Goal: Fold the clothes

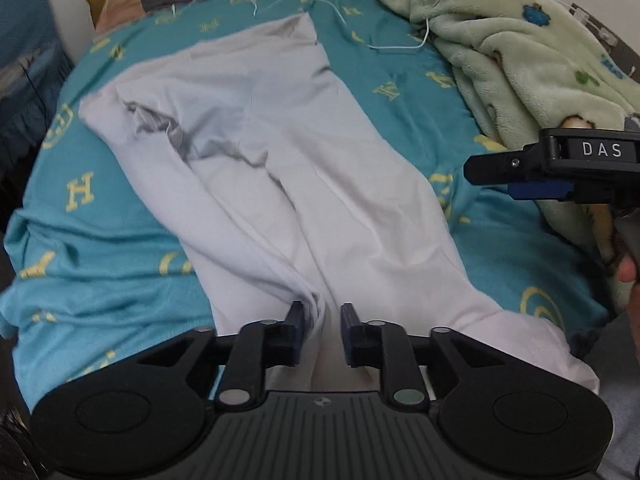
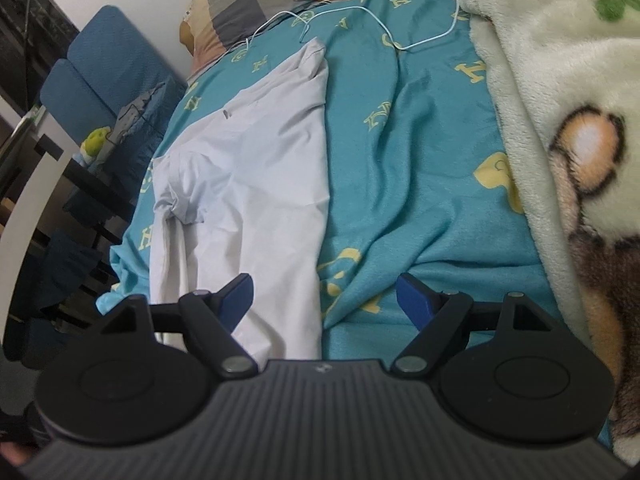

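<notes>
Two sets of tongs are hovering over a bed (image 1: 120,184) covered in a teal sheet with yellow letters. Spread along that sheet is lying a white garment (image 1: 280,168), rumpled and partly doubled over itself, its near end reaching the bed's edge. The left tongs (image 1: 322,332) are standing partly open, a raised ridge of the white cloth sitting between the pads, which are not pressing it. The right tongs (image 2: 324,300) are gaping wide, holding nothing, above the garment's edge. A green fleece blanket (image 1: 520,60) is lying heaped beside it.
</notes>
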A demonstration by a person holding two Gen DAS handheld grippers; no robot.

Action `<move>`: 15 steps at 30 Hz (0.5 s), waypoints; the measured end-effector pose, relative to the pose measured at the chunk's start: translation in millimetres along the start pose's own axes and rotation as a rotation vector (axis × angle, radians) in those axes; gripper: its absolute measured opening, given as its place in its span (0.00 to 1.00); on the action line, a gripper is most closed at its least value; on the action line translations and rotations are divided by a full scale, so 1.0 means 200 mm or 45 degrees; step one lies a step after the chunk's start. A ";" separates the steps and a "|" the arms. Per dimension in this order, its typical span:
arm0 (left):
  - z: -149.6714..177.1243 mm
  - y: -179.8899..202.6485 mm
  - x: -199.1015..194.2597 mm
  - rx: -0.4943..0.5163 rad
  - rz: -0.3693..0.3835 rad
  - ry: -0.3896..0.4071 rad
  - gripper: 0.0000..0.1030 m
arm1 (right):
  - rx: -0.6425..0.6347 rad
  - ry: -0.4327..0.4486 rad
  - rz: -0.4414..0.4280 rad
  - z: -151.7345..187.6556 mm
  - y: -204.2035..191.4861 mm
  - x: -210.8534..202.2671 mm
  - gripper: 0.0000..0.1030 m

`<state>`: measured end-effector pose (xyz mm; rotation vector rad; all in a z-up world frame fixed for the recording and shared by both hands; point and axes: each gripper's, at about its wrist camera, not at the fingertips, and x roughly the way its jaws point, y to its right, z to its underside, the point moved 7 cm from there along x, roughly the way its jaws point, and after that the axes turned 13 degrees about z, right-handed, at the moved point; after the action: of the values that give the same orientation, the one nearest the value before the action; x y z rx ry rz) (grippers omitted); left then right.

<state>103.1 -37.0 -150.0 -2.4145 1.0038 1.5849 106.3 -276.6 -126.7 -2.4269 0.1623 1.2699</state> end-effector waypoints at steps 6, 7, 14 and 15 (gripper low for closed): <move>0.11 -0.15 -0.25 0.066 0.040 -0.055 0.74 | 0.031 -0.019 -0.042 0.01 0.00 -0.01 0.78; 0.14 -0.19 -0.26 0.086 0.035 -0.094 0.75 | 0.029 -0.024 -0.046 0.01 -0.01 -0.01 0.78; 0.35 -0.36 -0.18 0.149 0.156 -0.337 0.71 | 0.042 -0.057 -0.030 0.03 0.02 0.02 0.78; 0.37 -0.36 -0.15 0.130 0.195 -0.360 0.69 | 0.045 -0.059 -0.023 0.03 0.02 0.03 0.78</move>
<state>76.6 63.4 -178.1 -2.0174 1.2027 1.8096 104.1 -278.5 -135.5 -2.3619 0.1481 1.3039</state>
